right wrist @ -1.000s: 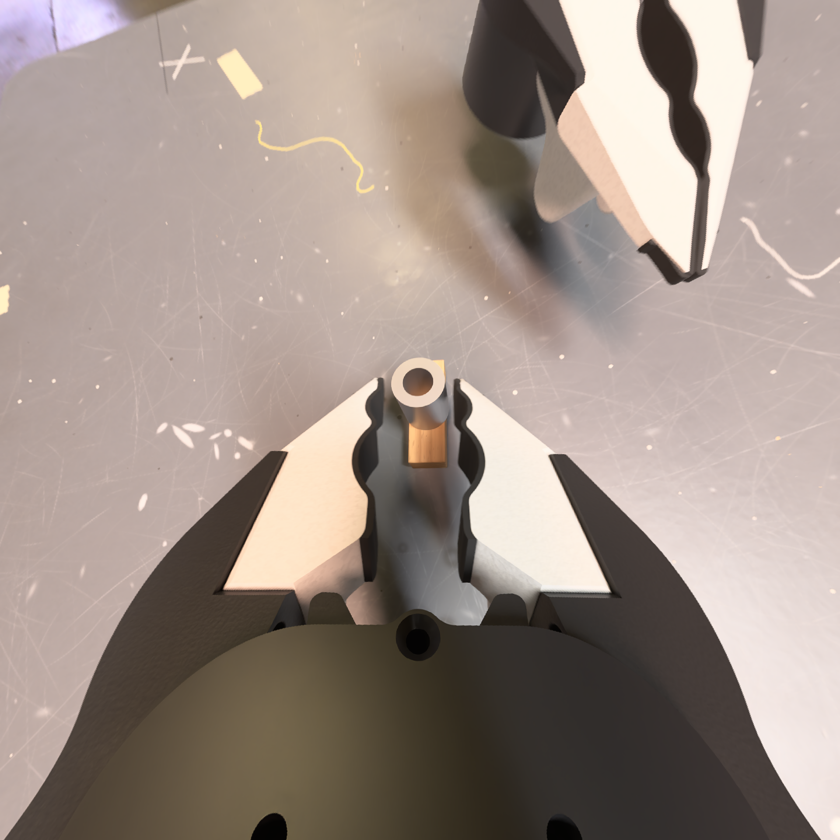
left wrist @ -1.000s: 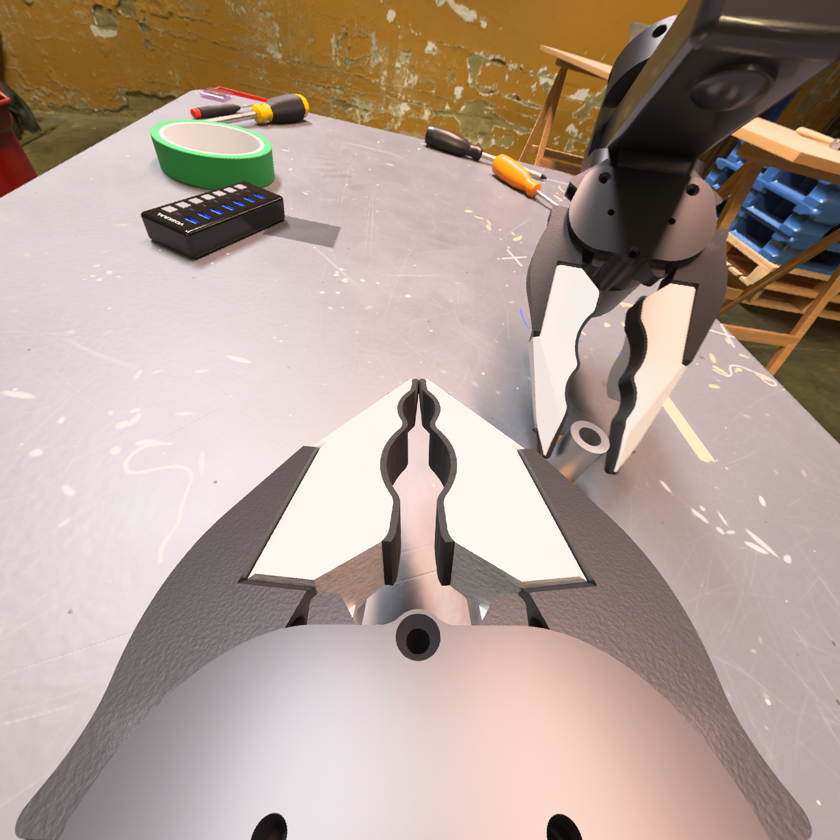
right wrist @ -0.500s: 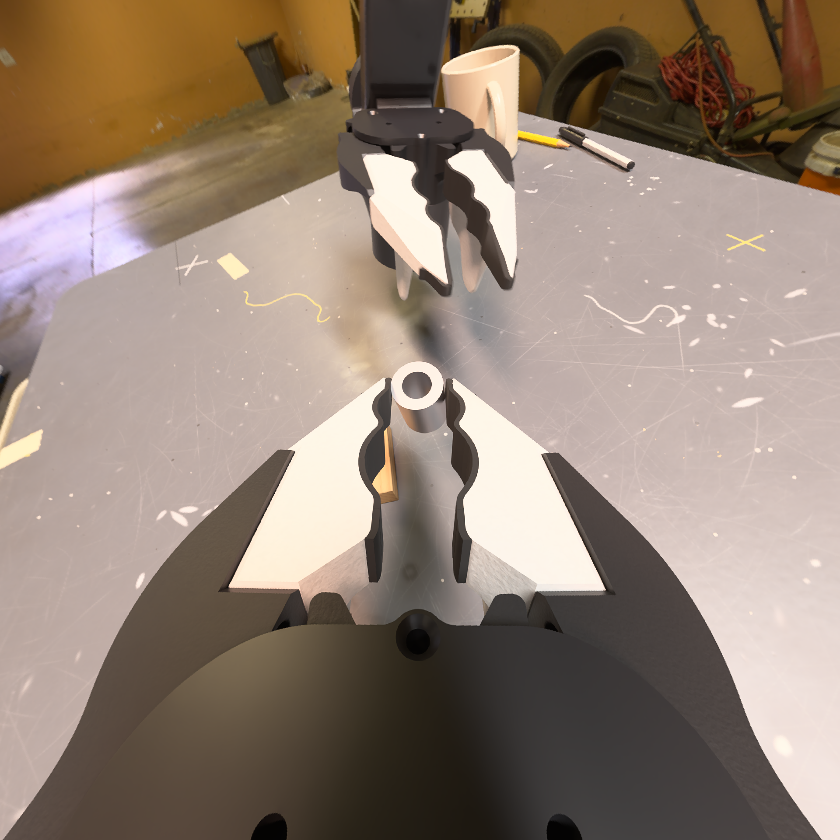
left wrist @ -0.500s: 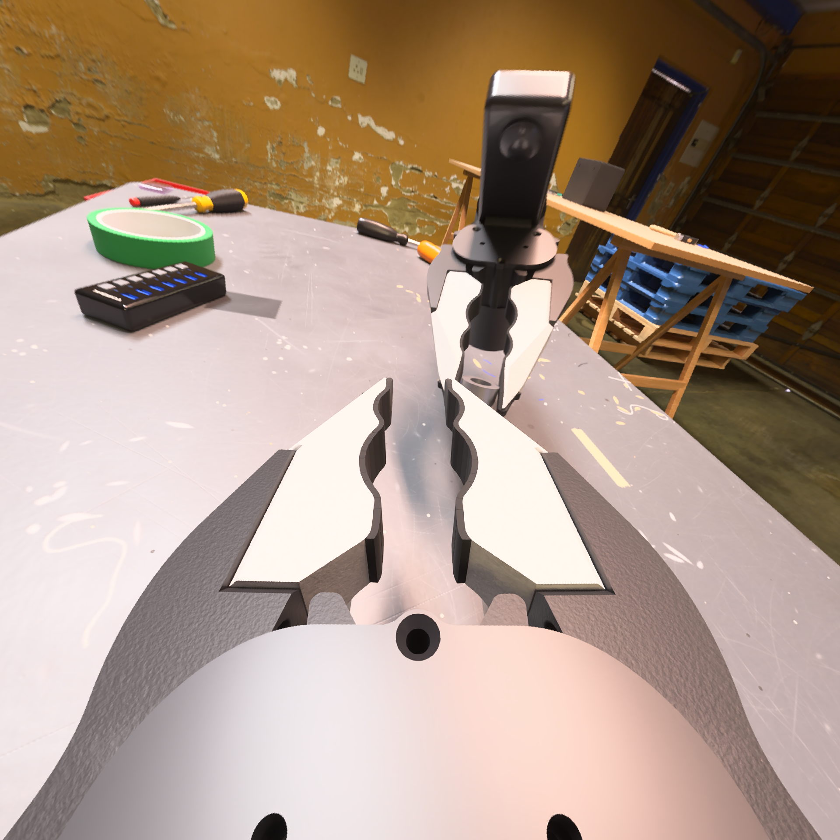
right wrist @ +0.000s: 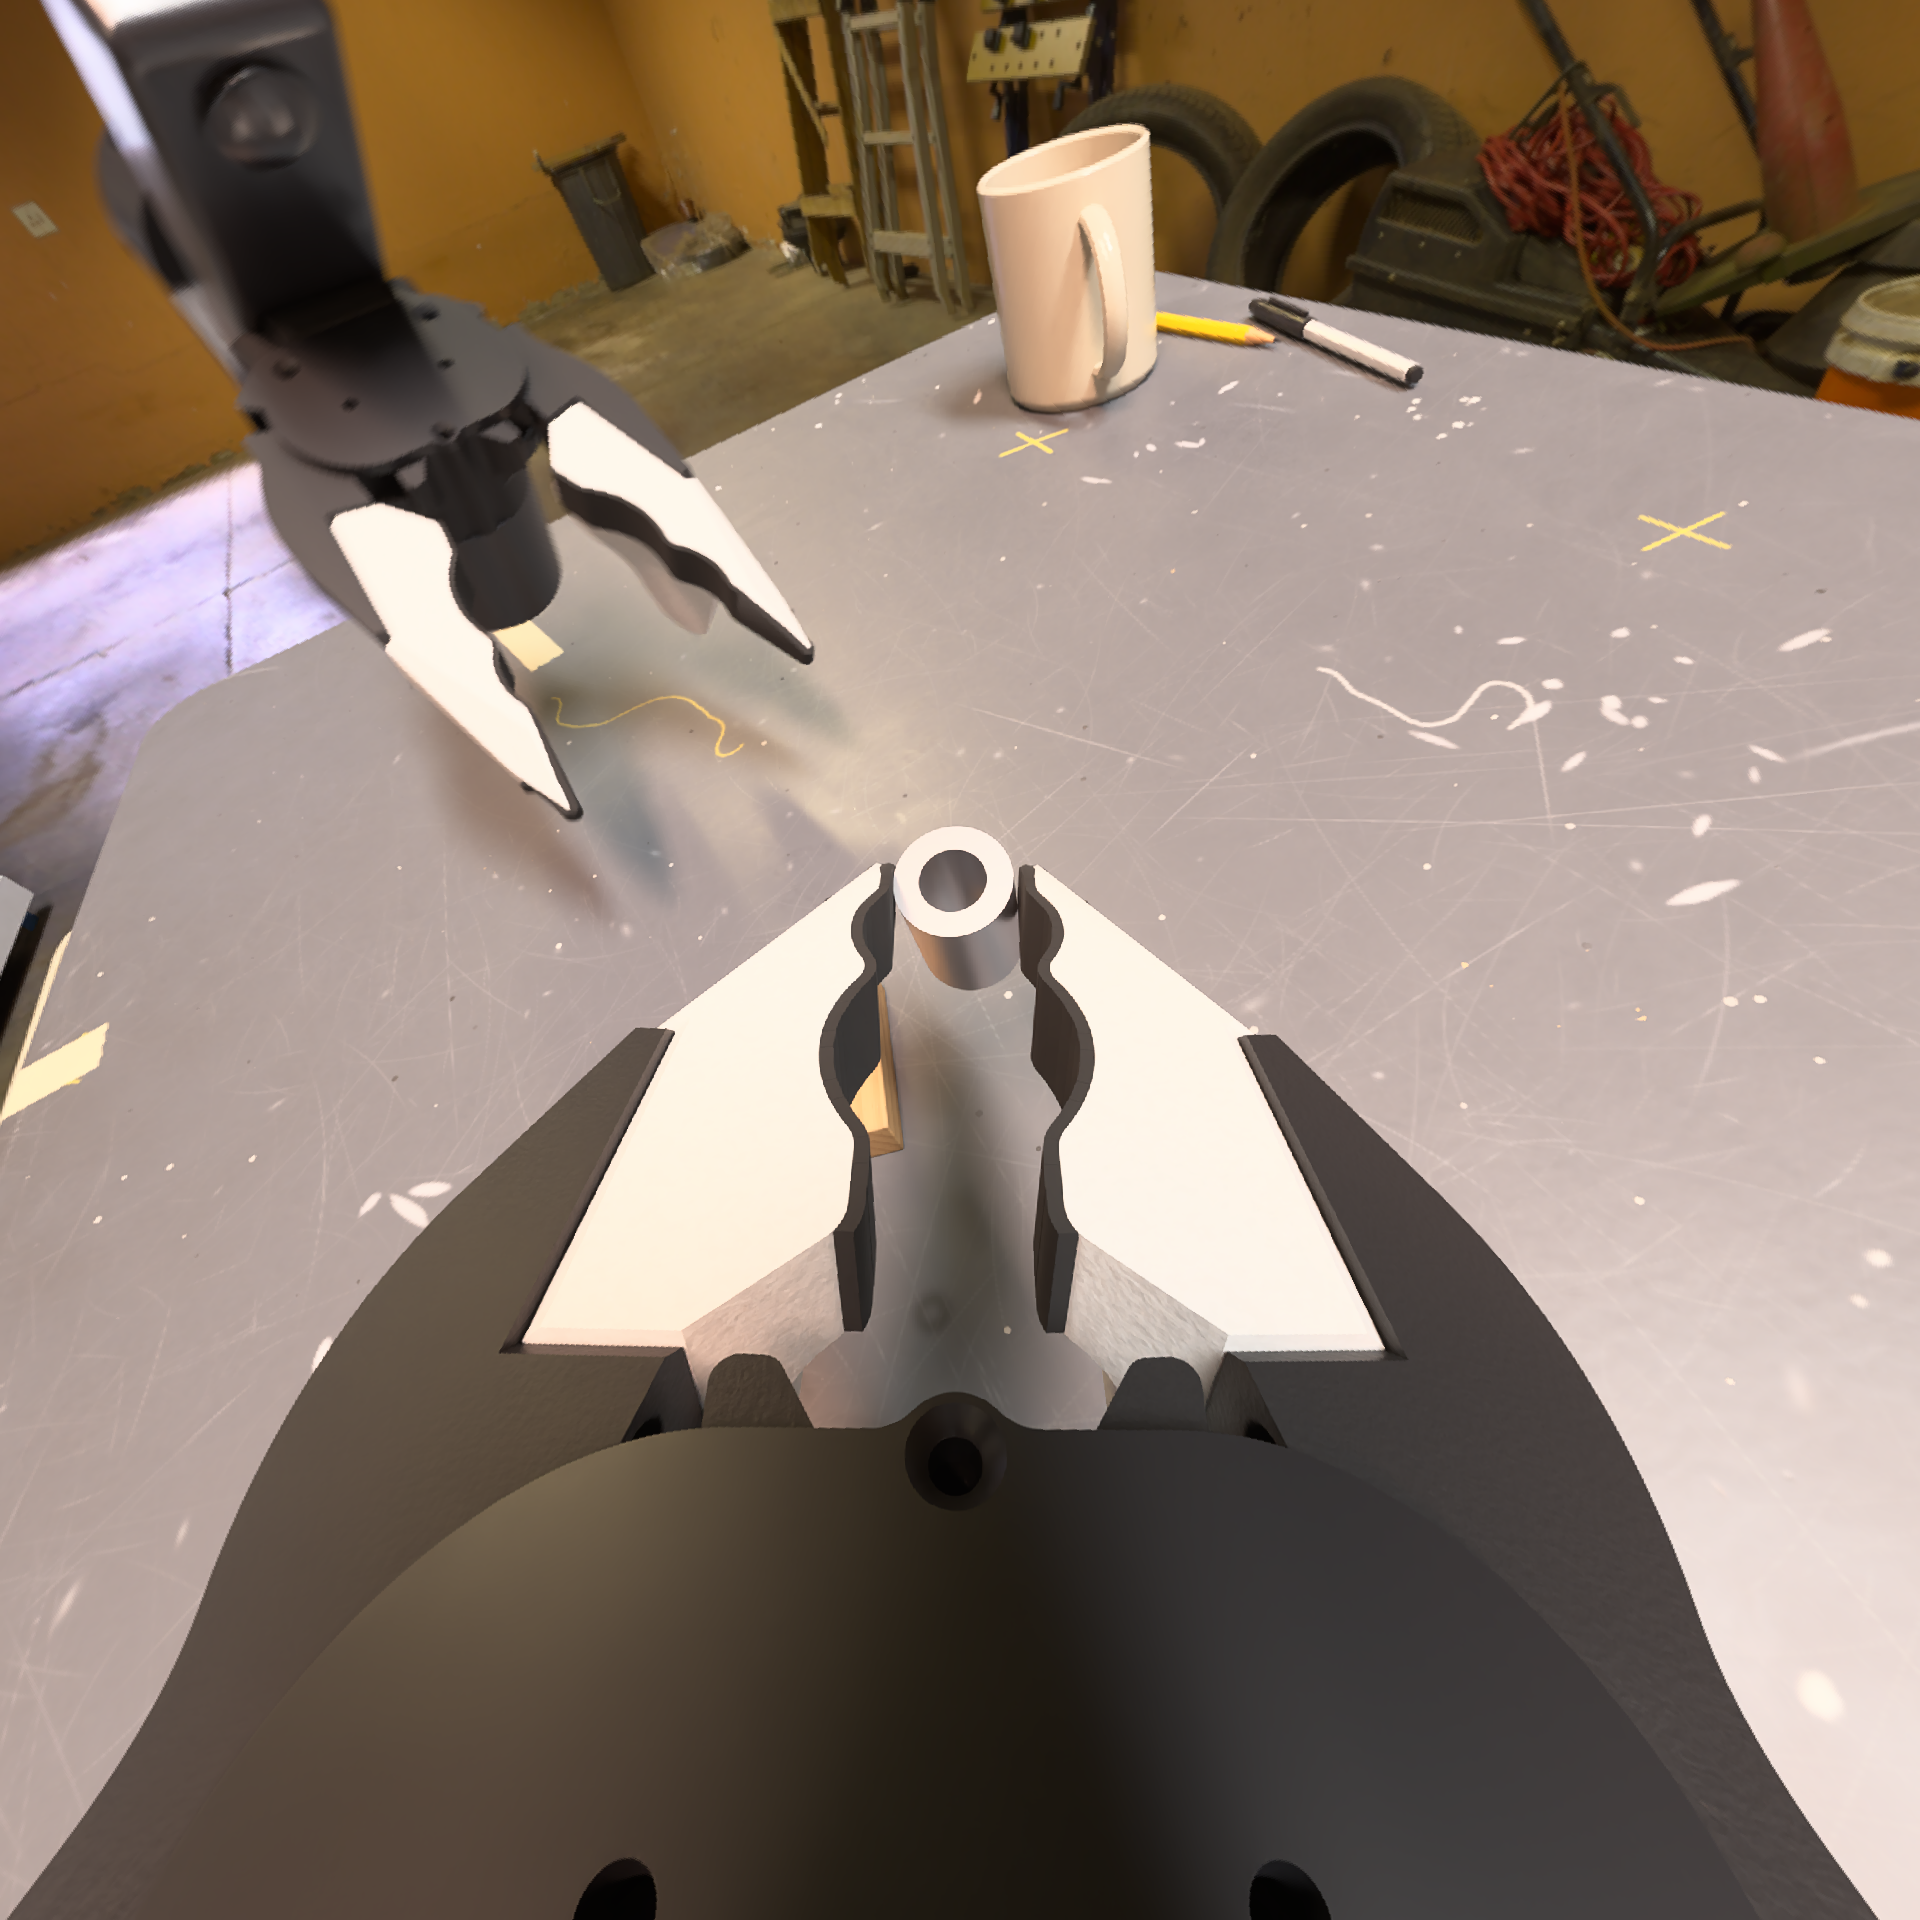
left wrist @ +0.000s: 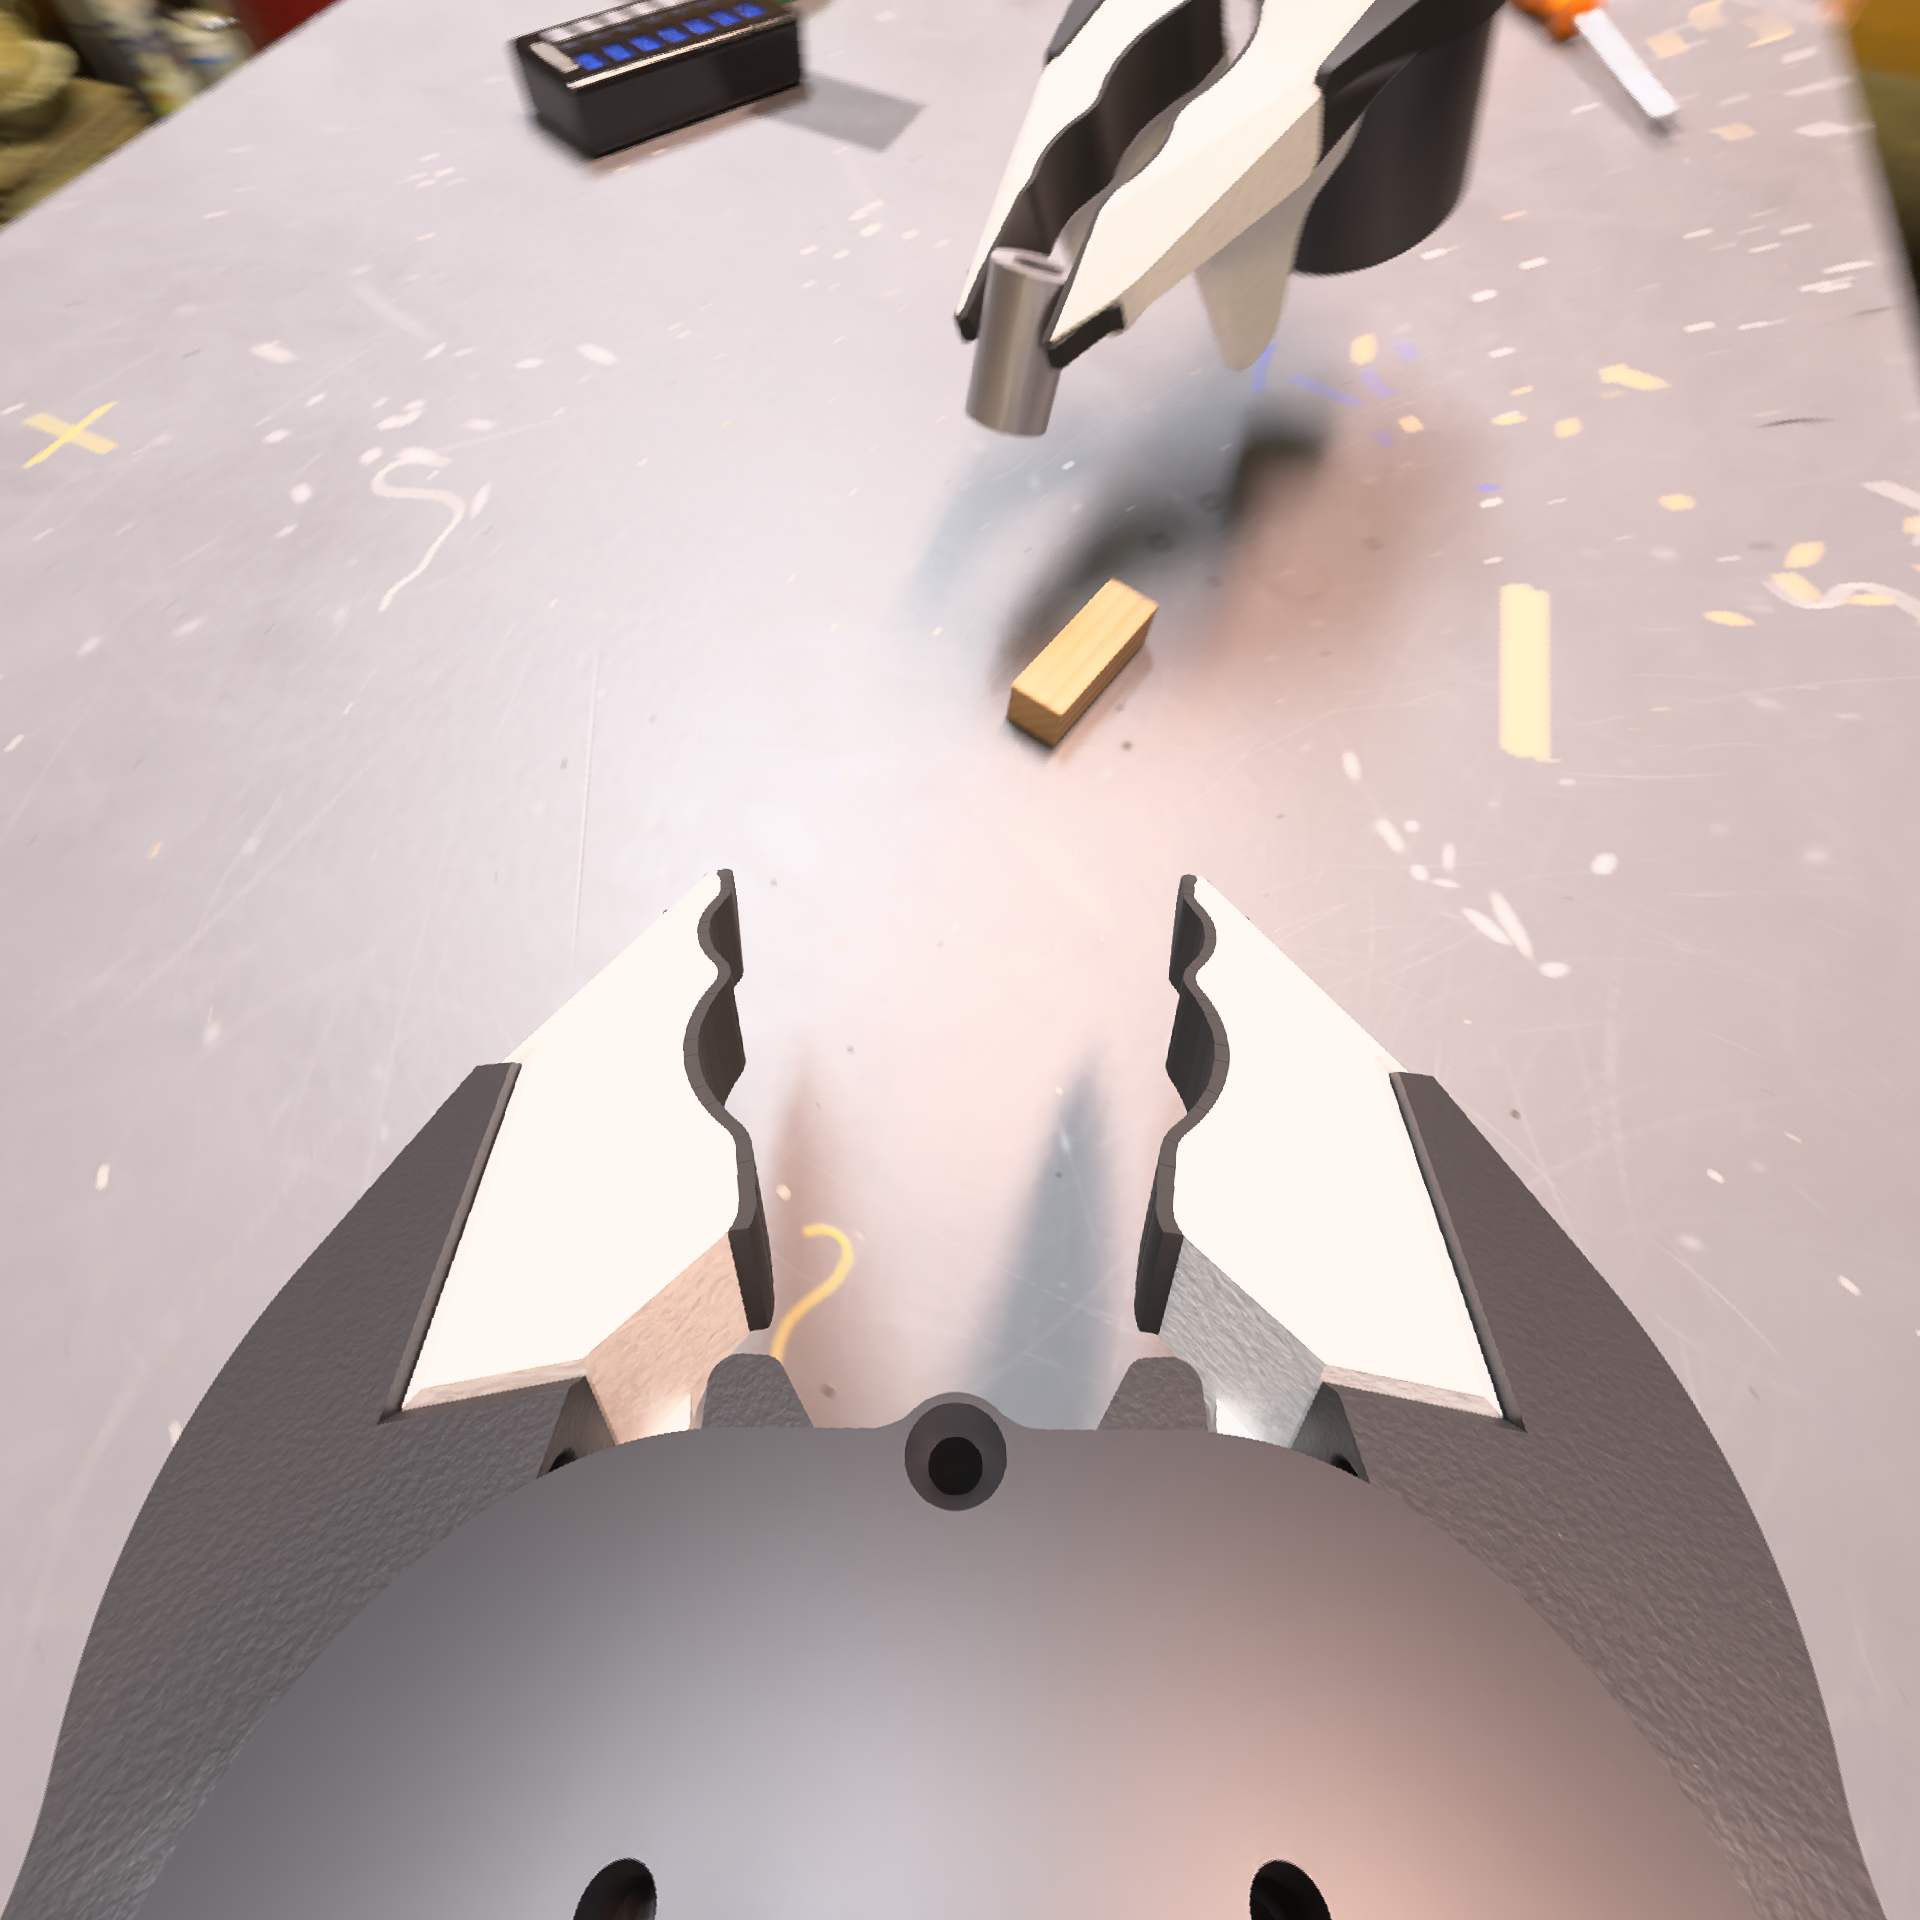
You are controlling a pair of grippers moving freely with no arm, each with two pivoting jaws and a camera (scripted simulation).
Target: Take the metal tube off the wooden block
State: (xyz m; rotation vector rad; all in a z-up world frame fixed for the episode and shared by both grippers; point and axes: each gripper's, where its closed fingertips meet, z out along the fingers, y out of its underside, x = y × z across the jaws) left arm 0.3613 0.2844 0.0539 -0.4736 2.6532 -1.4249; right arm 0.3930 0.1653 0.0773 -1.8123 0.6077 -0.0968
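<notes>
My right gripper (right wrist: 956,878) is shut on the short metal tube (right wrist: 954,914), which it holds by the fingertips above the grey table. The tube also shows in the left wrist view (left wrist: 1010,353), hanging from the right gripper (left wrist: 1023,324) clear of the table. The small wooden block (left wrist: 1081,665) lies flat on the table below and nearer, apart from the tube. In the right wrist view only a strip of the block (right wrist: 883,1081) shows beside my left finger. My left gripper (left wrist: 956,883) is wide open and empty, short of the block; it also shows in the right wrist view (right wrist: 686,727).
A black hub with blue lights (left wrist: 655,73) and a screwdriver tip (left wrist: 1626,68) lie at the far end in the left wrist view. A white mug (right wrist: 1075,260), a pencil (right wrist: 1216,330) and a marker (right wrist: 1340,343) stand beyond the right gripper. The table edge (right wrist: 187,707) is at left.
The right gripper has lifted the tube off the block, which now lies alone on the table. The left gripper has opened wide and drawn back and to the side.
</notes>
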